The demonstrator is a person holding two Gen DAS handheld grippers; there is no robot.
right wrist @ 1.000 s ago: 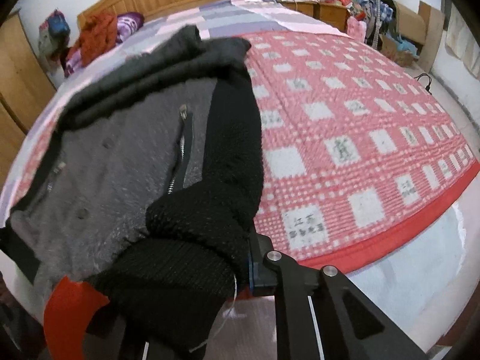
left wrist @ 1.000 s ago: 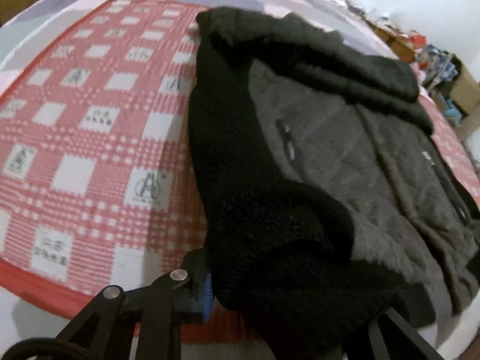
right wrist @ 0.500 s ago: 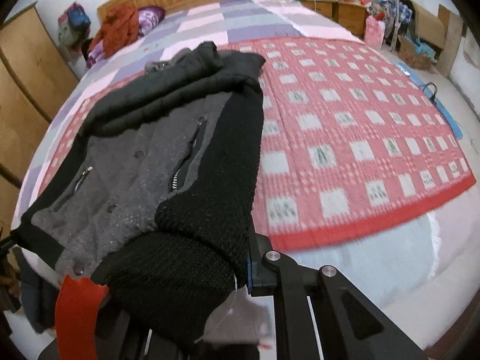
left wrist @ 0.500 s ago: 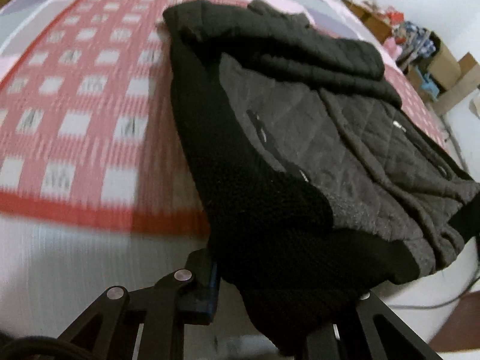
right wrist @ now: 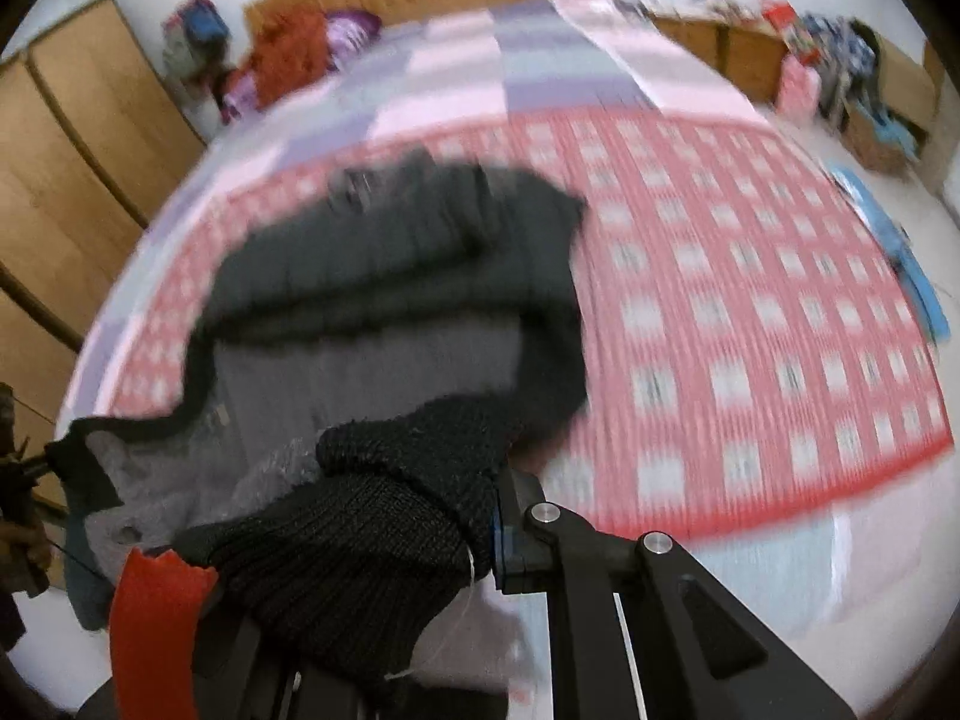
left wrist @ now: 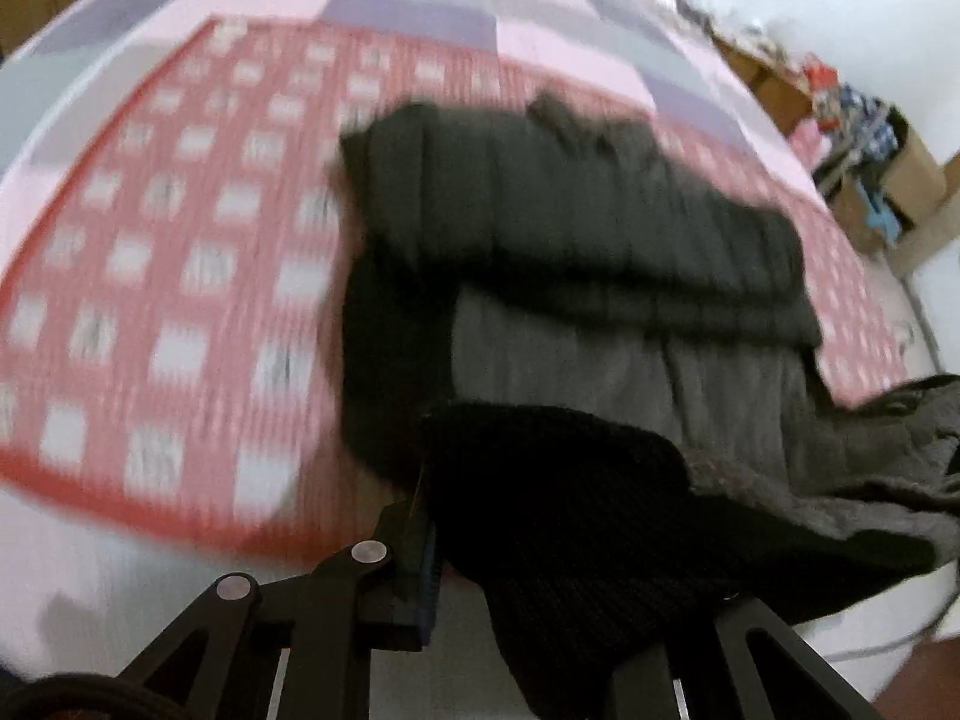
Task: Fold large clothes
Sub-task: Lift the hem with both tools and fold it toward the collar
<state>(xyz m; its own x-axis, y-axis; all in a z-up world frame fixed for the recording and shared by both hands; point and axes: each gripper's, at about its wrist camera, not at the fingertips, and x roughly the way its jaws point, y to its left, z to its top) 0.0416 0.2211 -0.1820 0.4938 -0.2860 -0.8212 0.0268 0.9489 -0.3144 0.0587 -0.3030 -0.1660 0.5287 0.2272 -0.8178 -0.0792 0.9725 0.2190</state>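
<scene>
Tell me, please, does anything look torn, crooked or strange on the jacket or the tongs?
One thing: a ragged-edged red strip hangs at the right tongs, looking torn. The jacket hangs bunched and uneven between both tongs, its hem pinched in the left tongs; blur hides any tears.

Dim, soft indoor light, no hard shadows or glare. Heavy motion blur smearing the checked quilt (left wrist: 180,276) and far half of the dark jacket (left wrist: 570,228); sharp only near the lens. Strong fisheye bending at edges, black vignette ringing the right wrist view.
</scene>
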